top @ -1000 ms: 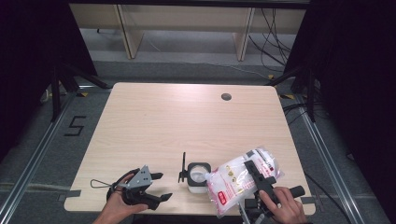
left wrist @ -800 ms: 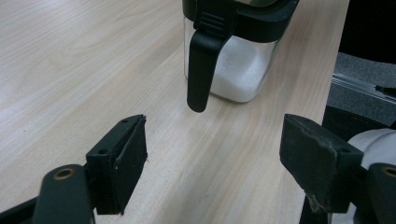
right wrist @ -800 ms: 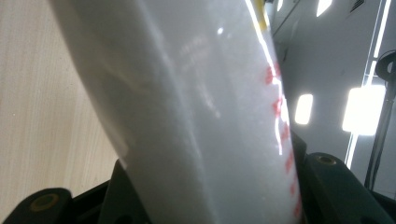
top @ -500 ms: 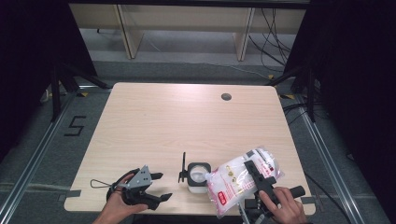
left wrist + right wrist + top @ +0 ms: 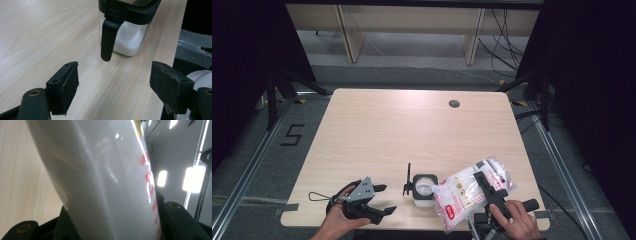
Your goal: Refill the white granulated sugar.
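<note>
A clear square jar (image 5: 423, 188) with a black rim and a black handle holds white powder near the table's front edge; in the left gripper view the jar (image 5: 127, 30) stands just ahead, its handle hanging toward the camera. My left gripper (image 5: 381, 199) rests on the table to the jar's left, open, with bare wood between its jaws (image 5: 113, 92). A clear plastic bag (image 5: 467, 195) of white powder with red print is tilted against the jar's right side. My right gripper (image 5: 488, 189) is shut on this bag, whose white bulk (image 5: 107, 185) sits between the jaws.
The light wooden table (image 5: 412, 130) has a round cable hole (image 5: 454, 103) at its far right. A loop of cable (image 5: 319, 196) trails left of the left hand. Dark floor, metal rails and shelf legs surround the table.
</note>
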